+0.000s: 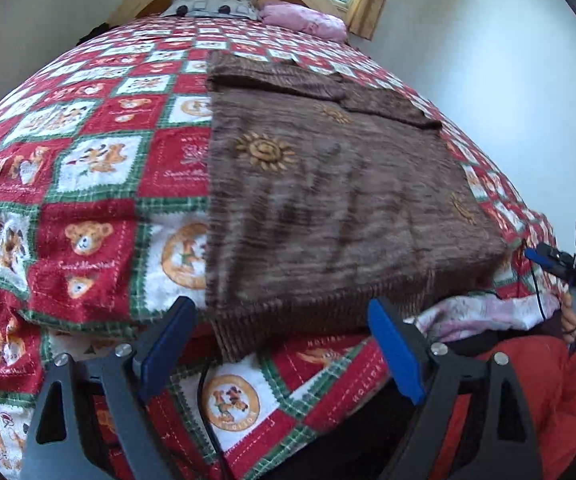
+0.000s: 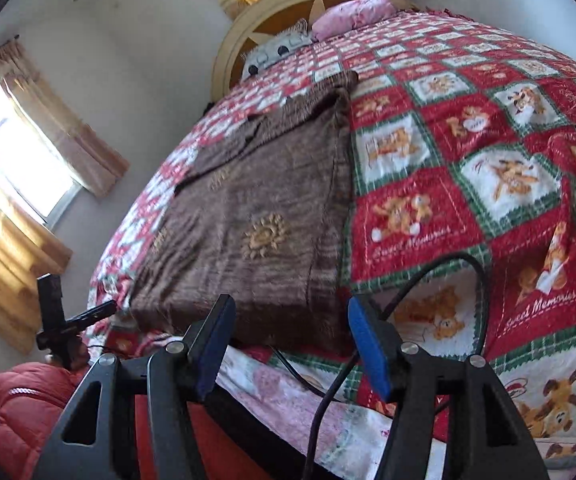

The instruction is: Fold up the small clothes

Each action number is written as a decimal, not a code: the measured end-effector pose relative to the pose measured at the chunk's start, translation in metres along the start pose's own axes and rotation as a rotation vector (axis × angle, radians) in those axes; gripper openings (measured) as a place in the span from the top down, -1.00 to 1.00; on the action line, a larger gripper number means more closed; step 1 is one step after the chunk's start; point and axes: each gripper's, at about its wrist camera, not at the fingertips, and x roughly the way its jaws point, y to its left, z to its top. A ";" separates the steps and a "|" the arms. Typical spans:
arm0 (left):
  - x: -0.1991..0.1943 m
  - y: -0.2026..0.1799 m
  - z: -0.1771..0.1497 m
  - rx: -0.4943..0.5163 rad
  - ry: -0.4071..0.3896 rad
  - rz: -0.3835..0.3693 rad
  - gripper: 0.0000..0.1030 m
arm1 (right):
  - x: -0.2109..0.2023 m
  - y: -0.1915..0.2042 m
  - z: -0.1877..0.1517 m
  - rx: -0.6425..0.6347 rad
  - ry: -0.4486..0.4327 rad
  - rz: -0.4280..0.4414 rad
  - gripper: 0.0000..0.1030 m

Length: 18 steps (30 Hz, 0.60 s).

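Note:
A brown knitted sweater (image 1: 327,184) with orange sun motifs lies flat on the bed, folded lengthwise, its ribbed hem hanging slightly over the near edge. It also shows in the right wrist view (image 2: 256,220). My left gripper (image 1: 284,344) is open and empty, just below the hem at the bed's edge. My right gripper (image 2: 288,344) is open and empty, just in front of the sweater's near edge. The right gripper also shows at the far right of the left wrist view (image 1: 559,260).
The bed has a red, white and green teddy-bear quilt (image 1: 88,160). Pillows (image 1: 303,20) lie at the headboard. A black cable (image 2: 439,280) loops over the quilt's edge. The person's red jacket (image 1: 547,392) is close below. Curtained windows (image 2: 20,168) are on the left wall.

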 end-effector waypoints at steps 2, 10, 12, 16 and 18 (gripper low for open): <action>0.003 -0.006 -0.004 0.041 -0.004 0.028 -0.75 | 0.006 -0.001 -0.003 0.002 0.018 0.018 -0.17; 0.019 0.006 -0.014 -0.032 0.062 -0.014 -0.64 | 0.030 0.000 -0.013 -0.041 0.075 -0.019 -0.16; 0.024 0.009 -0.017 -0.051 0.068 -0.029 -0.64 | 0.036 -0.002 -0.014 -0.041 0.078 -0.030 -0.16; 0.031 0.012 -0.016 -0.088 0.060 -0.070 -0.48 | 0.047 -0.003 -0.012 -0.075 0.074 -0.044 -0.16; 0.033 0.011 -0.015 -0.079 0.052 -0.063 -0.40 | 0.050 -0.002 -0.011 -0.100 0.063 -0.043 -0.16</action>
